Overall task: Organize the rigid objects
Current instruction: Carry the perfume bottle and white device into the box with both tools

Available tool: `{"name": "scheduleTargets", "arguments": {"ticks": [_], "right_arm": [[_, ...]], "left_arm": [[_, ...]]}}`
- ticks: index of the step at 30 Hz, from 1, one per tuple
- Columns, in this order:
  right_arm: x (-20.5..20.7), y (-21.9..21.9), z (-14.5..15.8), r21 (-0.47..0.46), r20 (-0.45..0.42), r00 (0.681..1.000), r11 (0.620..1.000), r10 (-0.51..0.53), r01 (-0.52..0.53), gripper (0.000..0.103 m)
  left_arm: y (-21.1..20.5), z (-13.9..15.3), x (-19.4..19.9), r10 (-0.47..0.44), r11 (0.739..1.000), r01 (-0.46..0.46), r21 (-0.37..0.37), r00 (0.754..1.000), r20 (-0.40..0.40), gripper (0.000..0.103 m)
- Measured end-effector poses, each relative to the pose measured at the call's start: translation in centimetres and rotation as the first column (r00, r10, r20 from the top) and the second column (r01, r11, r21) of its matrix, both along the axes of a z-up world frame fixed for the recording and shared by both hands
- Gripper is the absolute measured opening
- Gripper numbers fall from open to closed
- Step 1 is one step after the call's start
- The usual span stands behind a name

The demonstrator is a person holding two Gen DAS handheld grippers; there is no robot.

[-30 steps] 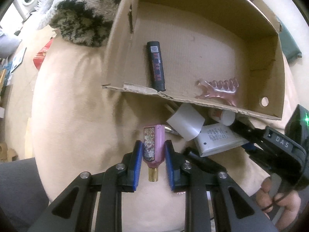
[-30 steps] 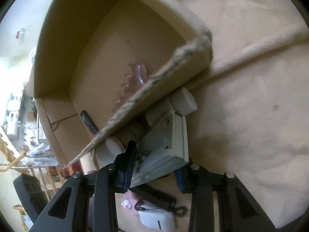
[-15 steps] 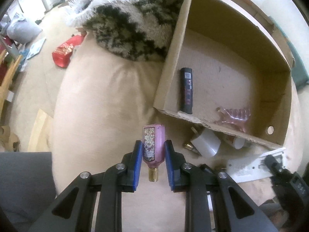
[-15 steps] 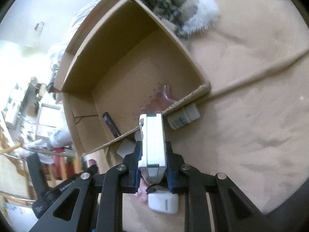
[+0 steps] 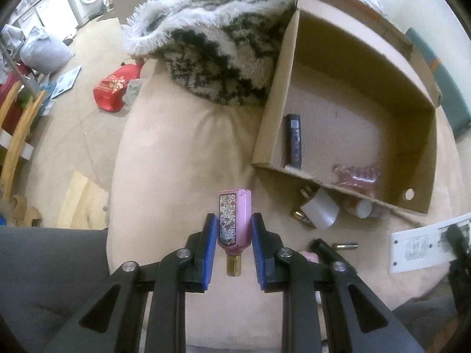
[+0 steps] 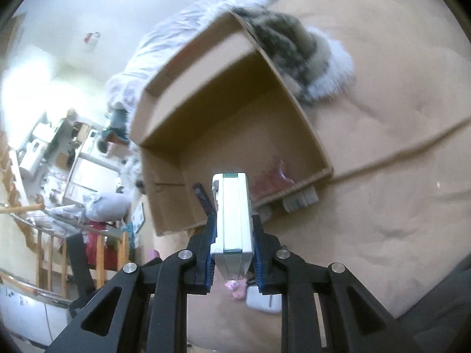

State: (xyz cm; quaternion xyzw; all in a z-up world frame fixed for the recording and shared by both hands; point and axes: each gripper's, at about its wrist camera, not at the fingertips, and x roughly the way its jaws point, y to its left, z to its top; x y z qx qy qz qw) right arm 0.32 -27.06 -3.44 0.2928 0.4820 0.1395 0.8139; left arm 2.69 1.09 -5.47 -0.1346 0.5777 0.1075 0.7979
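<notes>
My left claw grips the pink perfume bottle, gold cap toward me, above the beige cushion. Ahead sits the cardboard box with a black lighter and pink hair clip inside.

Both wrists downward, sharing cardboard box

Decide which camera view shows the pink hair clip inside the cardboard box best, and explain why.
The left wrist view: the pink hair clip lies sharp and almost whole on the floor of the cardboard box, behind its near wall. The right wrist view shows only a blurred pink smear, partly hidden by the wall.
</notes>
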Motion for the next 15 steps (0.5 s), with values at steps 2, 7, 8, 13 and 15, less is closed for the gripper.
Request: {"name": "scheduleTargets", "arguments": {"ticks": [2,7,8,13,15], "right_arm": [[0.3,-0.1,1.1,0.004,0.029,1.0,1.0,0.008,-0.008,0.023],[1.8,0.1,3.1,-0.003,0.071,0.997,1.0,0.017,-0.017,0.023],[2.1,0.0,3.5,-0.006,0.079,0.997,1.0,0.018,-0.018,0.023],[3.5,-0.1,5.2,-0.034,0.111,0.994,0.999,0.026,-0.022,0.023],[4.1,-0.1,5.6,-0.037,0.119,0.993,0.999,0.026,-0.022,0.023]], "left_arm": [[0.0,1.0,0.0,0.0,1.0,0.0,-0.006,1.0,0.016,0.021],[-1.0,3.8,0.7,-0.034,0.999,0.033,0.005,0.998,0.06,0.021],[-1.3,4.3,1.1,-0.048,0.999,0.047,0.011,0.997,0.065,0.021],[-2.6,6.2,2.3,-0.088,0.996,0.086,0.021,0.991,0.097,0.021],[-3.2,7.0,2.9,-0.115,0.993,0.11,0.042,0.986,0.119,0.021]]}}
